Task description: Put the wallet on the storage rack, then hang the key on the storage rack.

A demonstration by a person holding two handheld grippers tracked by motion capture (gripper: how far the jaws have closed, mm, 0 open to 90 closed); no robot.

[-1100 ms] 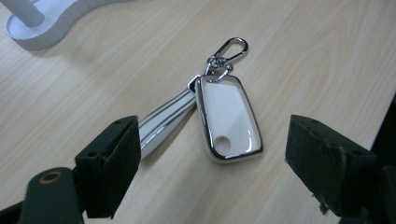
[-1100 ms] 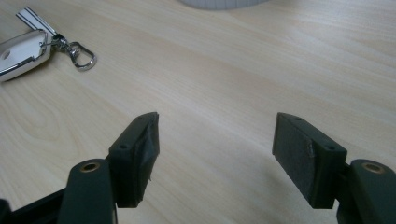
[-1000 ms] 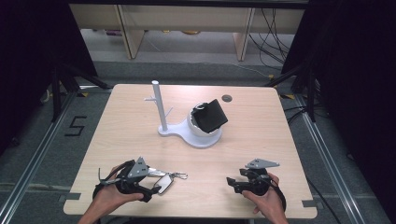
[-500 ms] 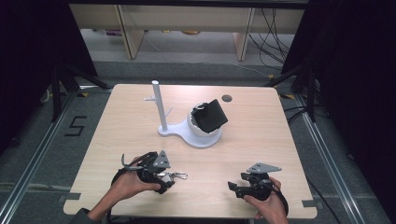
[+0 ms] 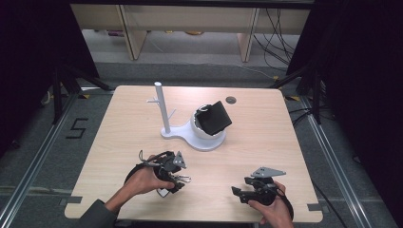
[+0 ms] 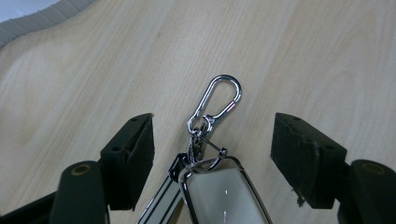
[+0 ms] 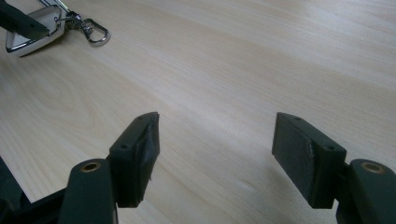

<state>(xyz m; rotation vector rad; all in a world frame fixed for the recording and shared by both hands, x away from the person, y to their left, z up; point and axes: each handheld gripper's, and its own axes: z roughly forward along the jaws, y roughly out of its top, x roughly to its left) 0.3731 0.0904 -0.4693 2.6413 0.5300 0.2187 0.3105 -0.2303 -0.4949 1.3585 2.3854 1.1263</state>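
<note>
The left gripper (image 6: 212, 140), jaws wide and just closing, straddles the chrome-framed white key fob with silver carabiner clip (image 6: 219, 100) at six o'clock on the pale wooden table (image 5: 266, 128), apparently to grasp it, while the right gripper (image 7: 215, 140) hangs wide, empty.

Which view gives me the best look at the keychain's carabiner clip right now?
The left gripper view: the carabiner clip lies sharp and whole on the table between the open jaws. The right gripper view shows it small in the far corner; the high view shows a glint beside the left gripper.
</note>
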